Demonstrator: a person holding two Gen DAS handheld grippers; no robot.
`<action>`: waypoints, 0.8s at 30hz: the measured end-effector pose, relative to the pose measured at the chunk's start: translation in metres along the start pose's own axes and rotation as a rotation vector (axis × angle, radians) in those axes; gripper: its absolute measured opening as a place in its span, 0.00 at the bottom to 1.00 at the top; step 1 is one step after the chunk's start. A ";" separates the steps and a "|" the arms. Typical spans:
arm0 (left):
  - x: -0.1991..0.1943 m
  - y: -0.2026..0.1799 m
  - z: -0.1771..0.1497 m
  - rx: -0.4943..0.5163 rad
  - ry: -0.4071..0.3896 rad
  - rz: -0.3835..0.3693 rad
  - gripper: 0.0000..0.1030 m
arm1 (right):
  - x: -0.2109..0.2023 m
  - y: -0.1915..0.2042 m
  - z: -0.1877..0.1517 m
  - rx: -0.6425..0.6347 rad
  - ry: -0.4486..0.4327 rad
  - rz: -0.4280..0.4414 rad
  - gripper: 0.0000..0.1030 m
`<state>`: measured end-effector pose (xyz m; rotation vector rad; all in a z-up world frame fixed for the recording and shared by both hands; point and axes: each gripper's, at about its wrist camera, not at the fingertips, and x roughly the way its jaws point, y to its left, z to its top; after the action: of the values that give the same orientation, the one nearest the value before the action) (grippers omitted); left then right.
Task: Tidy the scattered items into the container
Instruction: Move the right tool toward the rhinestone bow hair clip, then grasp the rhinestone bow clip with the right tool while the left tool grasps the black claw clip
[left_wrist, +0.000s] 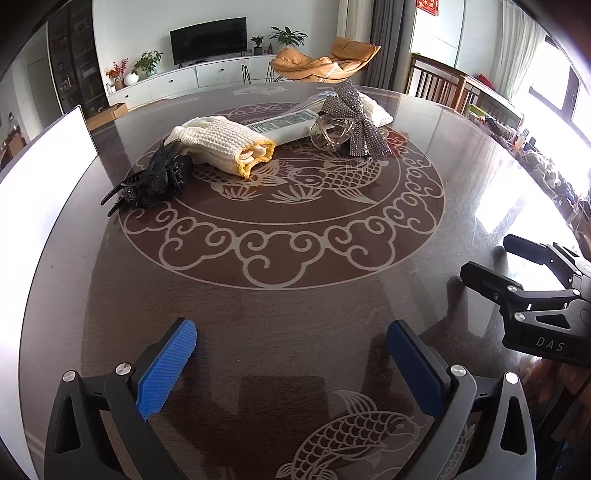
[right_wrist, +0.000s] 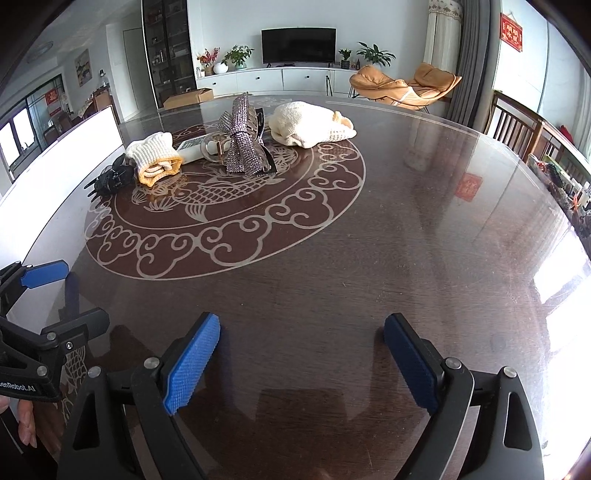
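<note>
Left wrist: glossy round table (left_wrist: 295, 295), knitted glove (left_wrist: 225, 142)

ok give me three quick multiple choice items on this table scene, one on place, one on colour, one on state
1. Where is the black hair claw relative to the rolled cloth in the left wrist view?
A. left of it
B. right of it
C. on top of it

2. What colour is the rolled cloth's trim?
A. red
B. yellow
C. green

3. How is the right gripper?
A. shut on the bow
B. shut, empty
C. open, empty

Answers: 1 A, the claw lies on the left, by the white container. 2 B, a yellow edge rings its open end. 3 C, the pads stand apart over bare table.
</note>
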<state>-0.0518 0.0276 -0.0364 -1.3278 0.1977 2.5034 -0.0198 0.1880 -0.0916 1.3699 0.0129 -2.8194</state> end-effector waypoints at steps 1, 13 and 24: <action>0.000 -0.001 0.000 0.005 0.003 0.006 1.00 | 0.000 0.000 0.000 0.000 0.000 0.000 0.89; 0.001 -0.001 0.002 0.004 0.006 0.017 1.00 | 0.046 0.024 0.059 -0.217 0.040 0.155 0.91; 0.002 0.000 0.003 0.004 0.005 0.017 1.00 | 0.092 0.061 0.128 -0.374 -0.082 0.145 0.91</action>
<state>-0.0548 0.0290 -0.0367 -1.3371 0.2156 2.5123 -0.1764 0.1253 -0.0848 1.1229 0.4012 -2.5794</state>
